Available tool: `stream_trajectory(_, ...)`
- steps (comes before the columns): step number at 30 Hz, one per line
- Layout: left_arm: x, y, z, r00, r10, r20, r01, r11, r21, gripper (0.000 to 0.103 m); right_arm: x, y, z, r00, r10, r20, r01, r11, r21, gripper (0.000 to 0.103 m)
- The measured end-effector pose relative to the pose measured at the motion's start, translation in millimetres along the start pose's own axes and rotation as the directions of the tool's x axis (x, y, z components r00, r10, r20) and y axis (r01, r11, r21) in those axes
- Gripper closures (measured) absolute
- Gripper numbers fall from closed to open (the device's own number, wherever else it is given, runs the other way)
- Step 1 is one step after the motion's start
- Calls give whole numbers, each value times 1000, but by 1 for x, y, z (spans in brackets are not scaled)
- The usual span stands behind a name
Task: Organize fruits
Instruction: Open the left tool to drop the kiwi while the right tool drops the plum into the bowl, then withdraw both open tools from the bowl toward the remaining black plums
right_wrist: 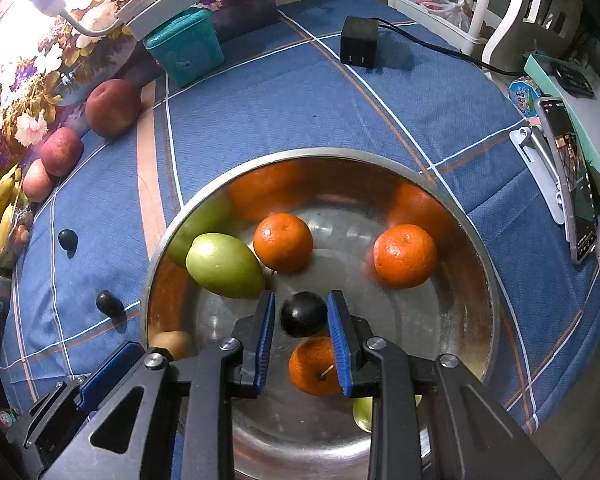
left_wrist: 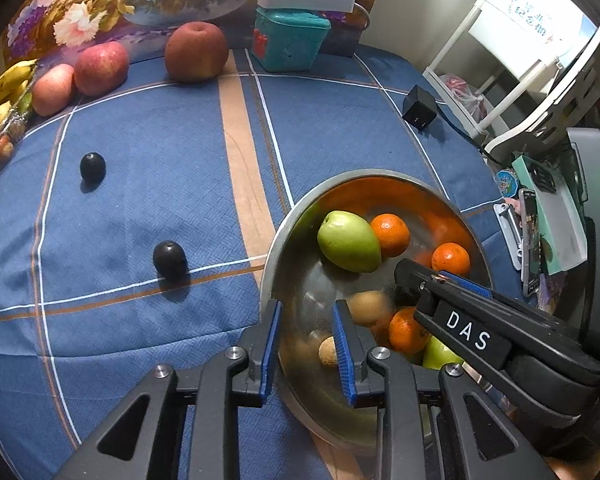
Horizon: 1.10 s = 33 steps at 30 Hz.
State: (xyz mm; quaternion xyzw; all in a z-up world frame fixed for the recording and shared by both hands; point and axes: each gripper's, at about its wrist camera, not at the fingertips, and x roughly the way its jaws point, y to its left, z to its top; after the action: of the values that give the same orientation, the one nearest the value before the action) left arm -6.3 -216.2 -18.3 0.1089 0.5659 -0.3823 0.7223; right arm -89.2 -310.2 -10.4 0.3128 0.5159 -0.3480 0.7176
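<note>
A steel bowl [right_wrist: 494, 300] on the blue cloth holds a green mango [right_wrist: 224, 266], three oranges [right_wrist: 283, 242] and a kiwi [left_wrist: 367, 307]. My right gripper [right_wrist: 301, 312] is over the bowl with its jaws apart around a dark plum [right_wrist: 303, 314]; small gaps show on both sides. My left gripper [left_wrist: 306, 322] is open and empty, straddling the bowl's near rim [left_wrist: 270, 276]. The right gripper also shows in the left wrist view [left_wrist: 424, 280]. Two more dark plums [left_wrist: 170, 260] [left_wrist: 92, 167] lie on the cloth to the left.
Three apples [left_wrist: 196, 51] and bananas [left_wrist: 4, 88] line the back left by a floral board. A teal box [left_wrist: 288, 40], a black charger [left_wrist: 419, 107], a phone [right_wrist: 572, 184] and a white rack [left_wrist: 512, 60] stand around the right side.
</note>
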Motion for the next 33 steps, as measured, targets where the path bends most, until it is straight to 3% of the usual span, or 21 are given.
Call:
stream_trajectory(5,-3,4,1,1000,-1,5,1,1000,-13,73,-4,1,1,1000,-1,14,1,1000,-8,65)
stream_trajectory(12,-7,21,4,999,51,14,-50,997,-58,50,-9,4,0,1000,-9,24,9,1000,-25,62)
stream_trajectory(15,-10,32,5,998,60,21,-58,994,-94,46,-10,6,1,1000,-5,27,6,1000,-27,52)
stream_trajectory(19,-15,47,6,994,107,37,-101,987,-128,40,-10,10,1,1000,-12,27,13,999,-46,50)
stream_trajectory(33,-46,108,10,972,213,103,-179,947,-266,33,-19,35,-5,999,-16,46,22,992,-125,50)
